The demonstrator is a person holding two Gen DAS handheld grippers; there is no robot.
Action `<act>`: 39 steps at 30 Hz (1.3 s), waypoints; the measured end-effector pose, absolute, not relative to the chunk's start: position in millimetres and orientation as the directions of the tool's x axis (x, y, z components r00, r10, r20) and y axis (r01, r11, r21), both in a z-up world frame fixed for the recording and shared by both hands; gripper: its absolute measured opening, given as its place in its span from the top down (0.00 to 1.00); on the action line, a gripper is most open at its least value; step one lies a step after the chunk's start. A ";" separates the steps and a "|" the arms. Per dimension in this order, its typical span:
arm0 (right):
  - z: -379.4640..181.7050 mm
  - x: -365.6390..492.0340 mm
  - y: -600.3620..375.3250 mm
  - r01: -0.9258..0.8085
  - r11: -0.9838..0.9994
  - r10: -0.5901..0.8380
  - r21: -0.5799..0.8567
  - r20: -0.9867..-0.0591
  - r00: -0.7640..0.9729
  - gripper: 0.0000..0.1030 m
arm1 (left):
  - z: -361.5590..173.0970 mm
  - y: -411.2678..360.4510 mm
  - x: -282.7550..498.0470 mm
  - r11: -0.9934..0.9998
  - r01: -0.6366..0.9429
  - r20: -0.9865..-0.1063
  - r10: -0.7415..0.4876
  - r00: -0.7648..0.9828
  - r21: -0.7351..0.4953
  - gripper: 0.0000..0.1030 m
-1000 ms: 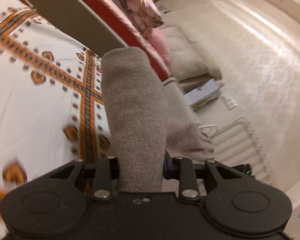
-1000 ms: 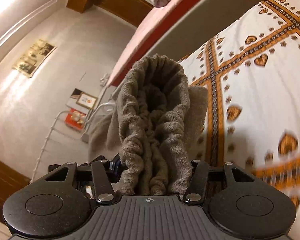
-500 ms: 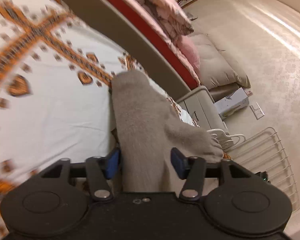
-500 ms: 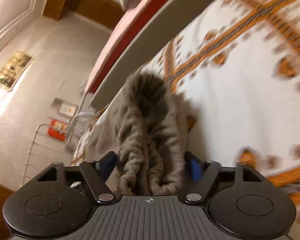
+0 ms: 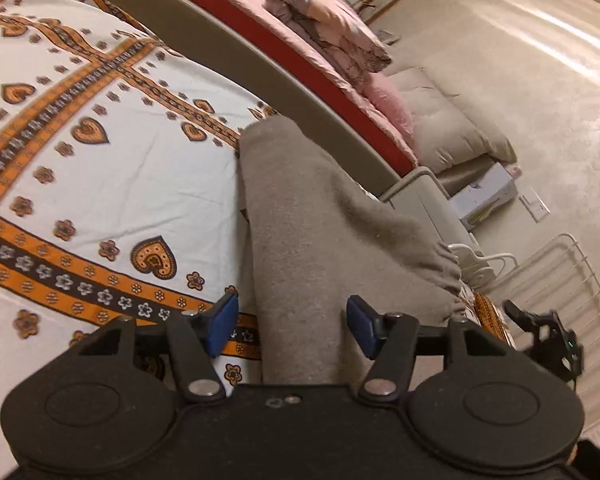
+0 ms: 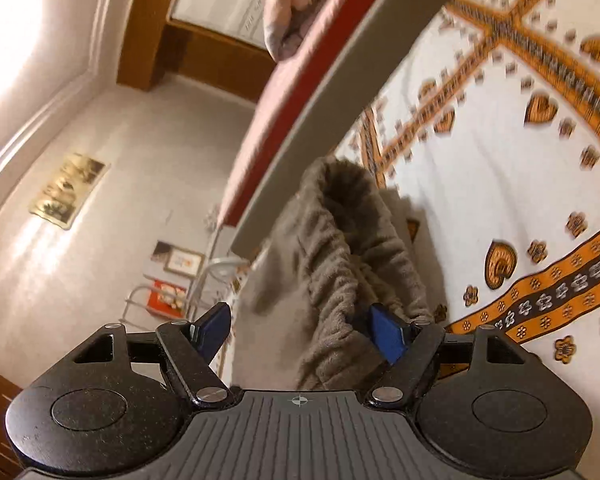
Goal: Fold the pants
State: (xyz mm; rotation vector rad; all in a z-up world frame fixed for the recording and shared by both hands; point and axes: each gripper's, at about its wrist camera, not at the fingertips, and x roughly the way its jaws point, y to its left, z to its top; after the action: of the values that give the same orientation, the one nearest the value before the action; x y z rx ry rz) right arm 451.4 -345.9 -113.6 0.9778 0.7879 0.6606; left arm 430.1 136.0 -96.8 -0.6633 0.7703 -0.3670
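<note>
The grey fleece pants (image 5: 300, 216) lie folded in a long strip on the white bedspread with orange hearts (image 5: 120, 184), near its right edge. My left gripper (image 5: 292, 330) straddles the near end of that strip. Its jaws are opening, and both blue pads (image 5: 220, 326) stand clear of the fabric. In the right wrist view the gathered waistband of the pants (image 6: 340, 264) rests on the bedspread (image 6: 500, 184). My right gripper (image 6: 302, 334) is open around the waistband: the fabric brushes its right pad, while the left pad hangs free.
A grey board (image 5: 260, 64) and a red-edged mattress run along the far side of the bedspread, with a folded pink quilt (image 5: 332, 28) on top. Beige cushions (image 5: 452, 132), a white box (image 5: 488, 200) and a white wire rack (image 5: 560, 272) stand on the floor beyond.
Both grippers were shut on the raised pants and have let go. Their jaws have spread, and the pants have dropped onto the bedspread. Both hands drew back a little.
</note>
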 end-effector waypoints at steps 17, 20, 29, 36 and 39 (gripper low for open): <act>-14.7 213.1 -347.4 -0.227 0.857 0.445 0.462 -0.446 0.776 0.00 | 26.1 90.7 197.6 0.974 0.081 -0.463 -0.172 0.870 -0.211 0.06; 2.0 170.6 -328.4 -0.213 0.911 0.355 0.353 -0.410 0.840 0.00 | 38.6 86.1 164.4 0.971 0.060 -0.381 -0.148 0.913 -0.233 0.06; -1.0 90.7 -254.4 -0.322 0.932 0.362 0.168 -0.372 0.855 0.00 | 41.4 47.6 92.5 0.978 0.124 -0.348 -0.177 0.921 -0.169 0.06; -15.3 44.3 -236.0 -0.336 0.932 0.361 0.134 -0.366 0.857 0.00 | 30.2 30.0 45.5 0.983 0.142 -0.351 -0.175 0.920 -0.118 0.06; -17.5 38.0 -234.0 -0.315 0.945 0.324 0.086 -0.370 0.871 0.00 | 26.2 24.3 45.2 0.981 0.161 -0.352 -0.188 0.917 -0.105 0.06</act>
State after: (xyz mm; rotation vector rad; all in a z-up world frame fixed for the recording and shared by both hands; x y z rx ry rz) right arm 38.0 -234.0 -17.5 0.0235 0.3904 0.3340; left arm 45.2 24.3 26.2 -0.0749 0.3688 -0.1794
